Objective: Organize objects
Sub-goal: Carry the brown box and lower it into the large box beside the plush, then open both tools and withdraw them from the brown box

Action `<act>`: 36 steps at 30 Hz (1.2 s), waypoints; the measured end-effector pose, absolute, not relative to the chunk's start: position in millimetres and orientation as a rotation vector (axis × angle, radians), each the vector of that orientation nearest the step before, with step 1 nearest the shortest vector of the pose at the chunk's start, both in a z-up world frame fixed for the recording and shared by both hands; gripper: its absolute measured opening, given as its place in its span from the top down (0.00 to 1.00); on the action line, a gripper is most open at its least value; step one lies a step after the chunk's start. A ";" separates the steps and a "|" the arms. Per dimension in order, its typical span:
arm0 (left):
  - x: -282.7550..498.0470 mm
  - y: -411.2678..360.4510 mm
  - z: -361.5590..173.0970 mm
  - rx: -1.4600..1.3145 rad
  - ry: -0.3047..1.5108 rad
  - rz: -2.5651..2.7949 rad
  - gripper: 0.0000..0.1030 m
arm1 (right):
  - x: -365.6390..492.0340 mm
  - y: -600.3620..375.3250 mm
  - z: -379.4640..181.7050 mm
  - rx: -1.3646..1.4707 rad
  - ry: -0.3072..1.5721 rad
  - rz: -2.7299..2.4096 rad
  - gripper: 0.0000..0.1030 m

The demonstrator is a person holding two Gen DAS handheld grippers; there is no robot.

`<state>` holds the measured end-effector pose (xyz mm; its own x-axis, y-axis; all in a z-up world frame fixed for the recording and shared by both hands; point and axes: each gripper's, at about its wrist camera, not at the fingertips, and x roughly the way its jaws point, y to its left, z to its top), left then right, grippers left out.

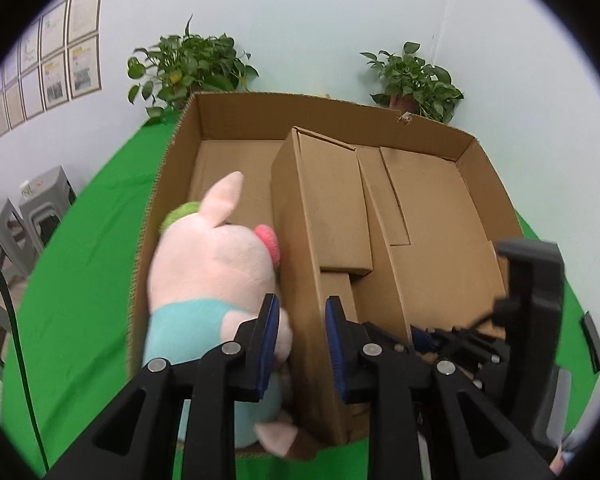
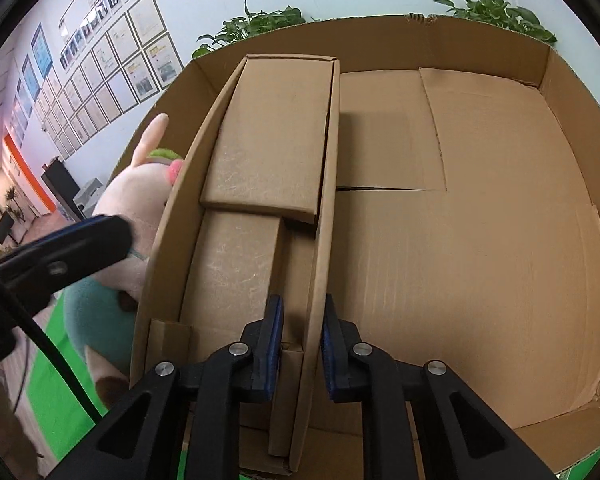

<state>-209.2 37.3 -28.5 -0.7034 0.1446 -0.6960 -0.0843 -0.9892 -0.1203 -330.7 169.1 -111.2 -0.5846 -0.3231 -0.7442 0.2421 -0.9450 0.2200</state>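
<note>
The pink plush pig in a teal shirt (image 1: 208, 280) stands upright in the narrow left compartment of the large open brown cardboard box (image 1: 484, 168), wedged between the box's left wall and the tall inner cardboard divider box (image 1: 300, 216); its bulk fills that slot from side to side, which looks like the reason it stays upright. The left tongs (image 1: 302, 332) sit astride the divider's near left wall, one blue-padded finger pressed into the pig's side and the other inside the divider, with a visible gap between the pads, so they appear released and not pinching anything. The right tongs (image 2: 302, 340) straddle the divider's right wall in the same way, one pad on each side of the thin cardboard; whether they pinch it or merely bracket it I cannot tell, though bracketing would steady the divider while the toy is settled. Open room lies to the right: the wide compartment shows only a bare flapped floor, bounded by raw cardboard rims. The green-covered counter (image 1: 84, 280) surrounds the box on the left.
</note>
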 end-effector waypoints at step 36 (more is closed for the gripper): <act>-169.2 14.7 -21.4 -1.065 -0.140 2.891 0.51 | -302.8 184.9 -69.0 0.990 -0.068 -2.644 0.23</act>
<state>-169.2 14.7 -21.4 -0.7598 0.0854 -0.6445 -0.0228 -0.9942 -0.1048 -302.8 184.9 -69.0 -0.7101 -0.3090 -0.6327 0.2761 -0.9488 0.1535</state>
